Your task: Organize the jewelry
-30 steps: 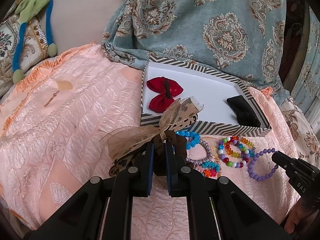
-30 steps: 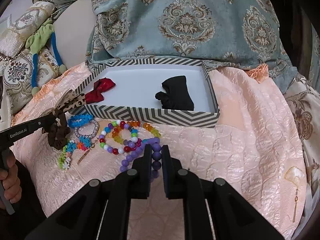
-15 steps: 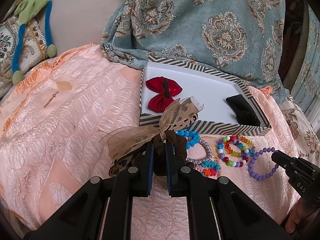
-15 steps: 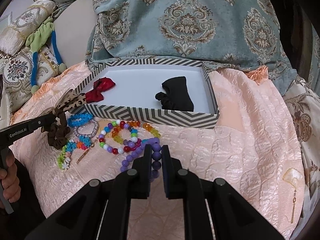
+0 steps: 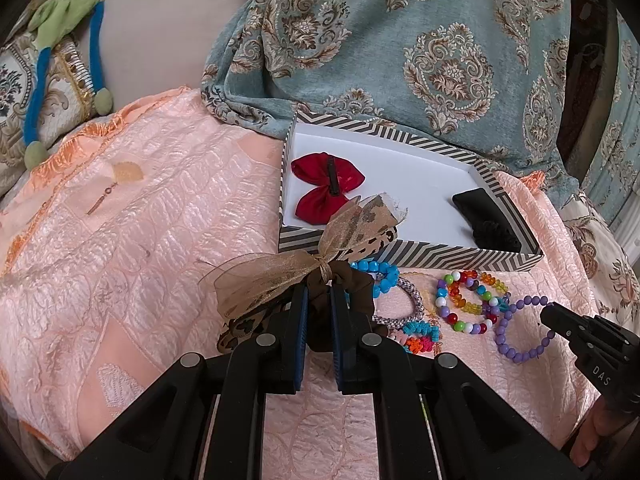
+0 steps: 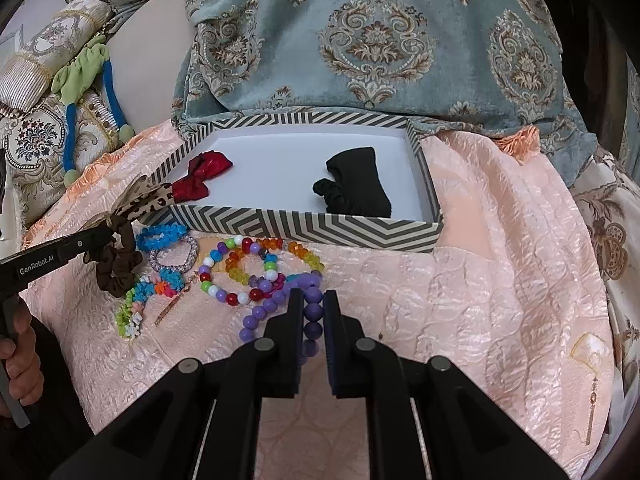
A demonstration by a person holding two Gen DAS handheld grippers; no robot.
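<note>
My left gripper is shut on a brown scrunchie with a sheer gold and leopard-print ribbon bow, just in front of the box's near left corner. From the right wrist view the scrunchie hangs from that gripper. My right gripper is shut on a purple bead bracelet, lying on the peach cloth. The zigzag-striped box holds a red bow and a black hair piece. The red bow also shows in the left wrist view.
Beside the box front lie a multicoloured bead bracelet, a blue bracelet, a silver-lilac bangle and a flower-bead string. A teal patterned cushion rises behind the box. An earring lies far right.
</note>
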